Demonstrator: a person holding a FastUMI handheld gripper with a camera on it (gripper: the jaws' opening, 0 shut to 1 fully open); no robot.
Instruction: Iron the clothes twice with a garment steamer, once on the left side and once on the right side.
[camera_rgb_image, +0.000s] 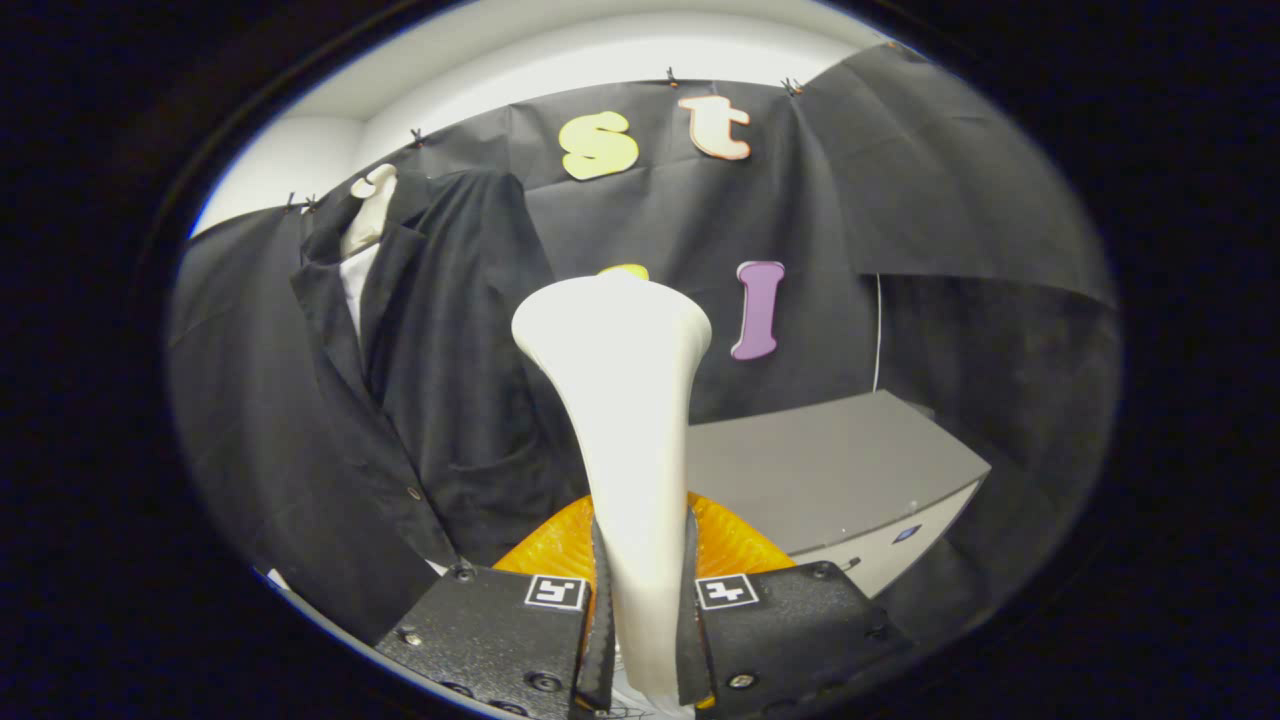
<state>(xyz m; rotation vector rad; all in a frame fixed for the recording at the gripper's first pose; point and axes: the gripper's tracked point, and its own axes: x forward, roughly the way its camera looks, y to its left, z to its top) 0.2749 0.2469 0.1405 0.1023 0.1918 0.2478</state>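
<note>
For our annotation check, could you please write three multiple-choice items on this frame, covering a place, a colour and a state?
1. Where does the dark jacket hang relative to the garment steamer?
A. to its left, beyond the fingers
B. between the fingers
C. on the grey box

2. What colour is the steamer?
A. red
B. white
C. green

3. What is the gripper doing?
A. open, holding nothing
B. shut on the jacket
C. shut on the steamer

Answers: 1 A, the jacket hangs left of the steamer head; 2 B, its body is white; 3 C, both fingers press its handle.
</note>
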